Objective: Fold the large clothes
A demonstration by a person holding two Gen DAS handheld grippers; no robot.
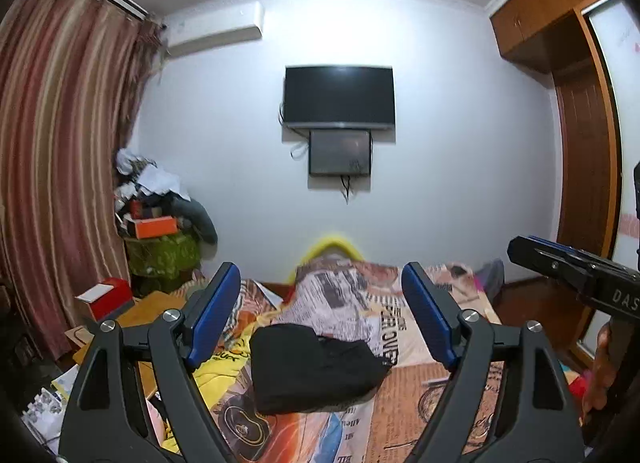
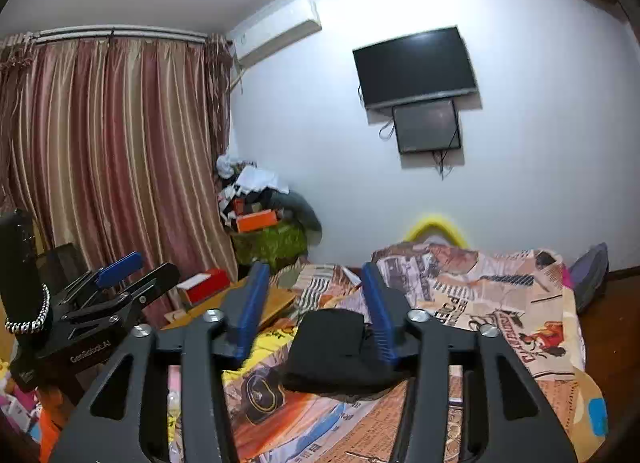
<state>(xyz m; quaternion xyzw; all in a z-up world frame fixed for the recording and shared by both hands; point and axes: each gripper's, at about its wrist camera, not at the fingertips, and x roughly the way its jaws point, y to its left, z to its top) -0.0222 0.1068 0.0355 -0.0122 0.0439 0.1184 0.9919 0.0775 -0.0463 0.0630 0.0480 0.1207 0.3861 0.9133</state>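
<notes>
A folded black garment (image 1: pixel 312 367) lies on the printed bedspread (image 1: pixel 436 399) in the middle of the bed; it also shows in the right wrist view (image 2: pixel 336 351). My left gripper (image 1: pixel 320 295) is open and empty, held above and short of the garment. My right gripper (image 2: pixel 316 287) is open and empty, also above the garment, its right finger (image 2: pixel 378 315) in front of the garment's edge. The right gripper shows at the right of the left wrist view (image 1: pixel 532 249). The left gripper shows at the left of the right wrist view (image 2: pixel 136 267).
A yellow garment (image 1: pixel 216 371) lies at the bed's left edge. A wooden side table (image 1: pixel 136 315) with a red box (image 1: pixel 106 297) stands left of the bed. A cluttered pile (image 1: pixel 160 215) fills the corner by the curtain (image 1: pixel 60 167). A wardrobe (image 1: pixel 576 143) stands at the right.
</notes>
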